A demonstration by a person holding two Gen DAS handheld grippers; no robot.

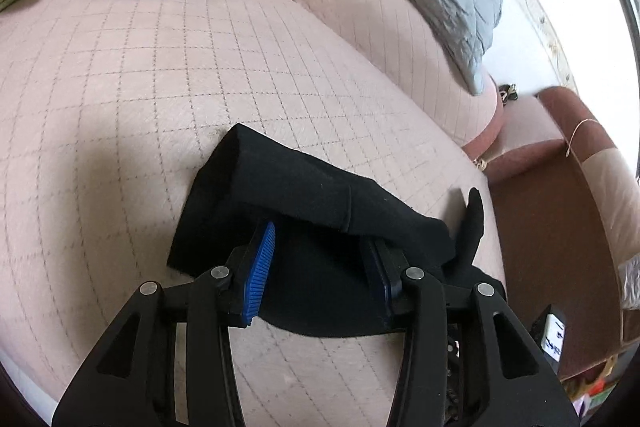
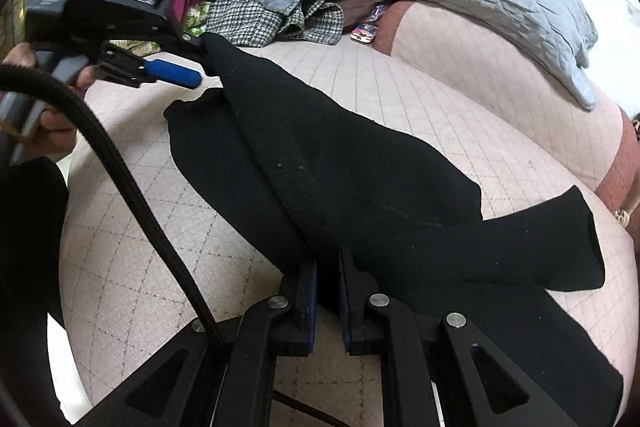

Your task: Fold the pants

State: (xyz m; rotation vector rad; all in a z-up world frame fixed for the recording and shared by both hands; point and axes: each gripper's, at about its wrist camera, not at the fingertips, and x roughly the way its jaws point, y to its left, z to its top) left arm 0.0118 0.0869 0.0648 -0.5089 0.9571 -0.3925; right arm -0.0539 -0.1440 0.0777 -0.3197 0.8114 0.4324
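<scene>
Folding black pants (image 2: 360,187) on a quilted pink bed (image 1: 120,107): the cloth lies in a doubled heap near the bed's front edge, one layer lapped over another, a loose end sticking out toward the right-hand edge.

Handling, judged: soft, limp knit, light, no stiffness at all. It will sag and drag wherever it is not held, and the top layer can slide off the lower one. Best taken at hems or folded edges, pinching both layers together, two holds spread apart so the fold stays straight.

Left gripper (image 1: 320,263): jaws part-way apart, blue pads clear of the cloth, the fabric lying between and under them, nothing pinched. Right gripper (image 2: 328,291): jaws narrow, nearly closed, black cloth running into the gap, so it looks clamped on the pants' near edge.

Left wrist view only: the gap between the left pads, the bed's right-hand edge with a brown sofa (image 1: 560,227) beyond. Right wrist view only: the left gripper from the side with a hand (image 2: 52,123) on its handle, a black cable (image 2: 132,187), the full spread of the pants and a clothes pile (image 2: 272,7) at the bed's far edge.
</scene>
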